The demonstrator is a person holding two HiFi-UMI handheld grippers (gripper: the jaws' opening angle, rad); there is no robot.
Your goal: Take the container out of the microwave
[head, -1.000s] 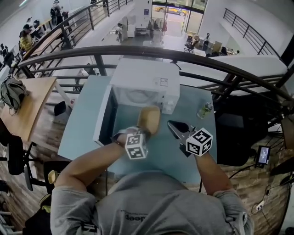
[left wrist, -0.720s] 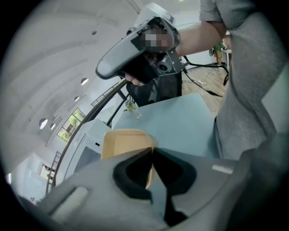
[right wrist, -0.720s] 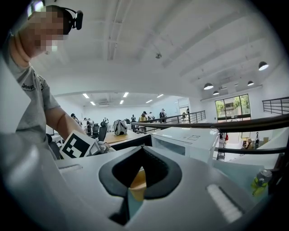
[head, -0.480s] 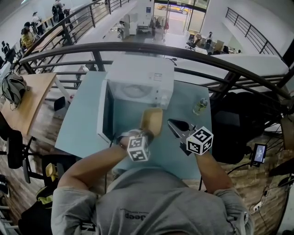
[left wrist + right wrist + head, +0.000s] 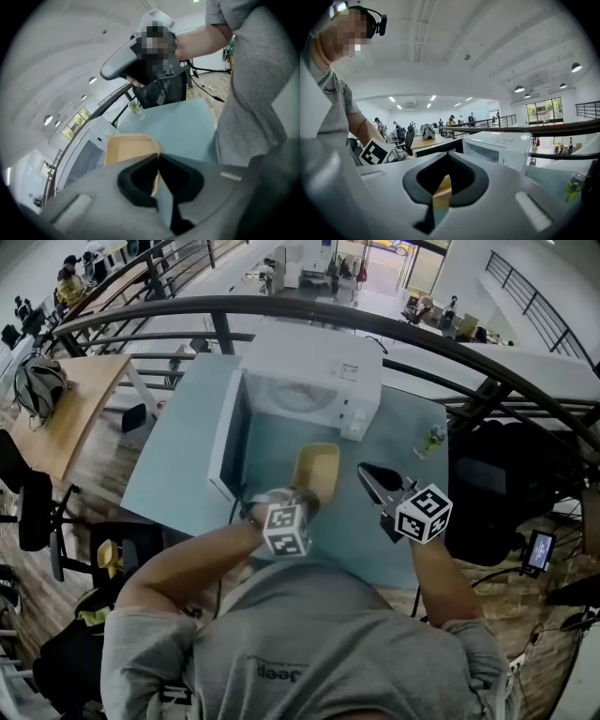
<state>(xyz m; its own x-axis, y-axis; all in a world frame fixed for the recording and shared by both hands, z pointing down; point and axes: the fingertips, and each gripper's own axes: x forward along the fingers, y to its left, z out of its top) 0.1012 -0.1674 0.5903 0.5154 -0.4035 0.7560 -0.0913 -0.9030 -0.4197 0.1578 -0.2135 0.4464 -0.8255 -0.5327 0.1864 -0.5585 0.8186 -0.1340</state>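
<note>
My left gripper is clamped on the near rim of the tan container. It's out of the microwave, over the table just in front. R gripper is closed on nothing. Mostly done, I reckon; only setting down and letting go left.

1. A pale blue table fills the middle of the head view
2. A white microwave sits at its far edge, its door swung open to the left
3. A small clear bottle stands near the right edge, apart from the microwave
4. A tan container is in front of the microwave; whether it touches the tabletop is unclear
</note>
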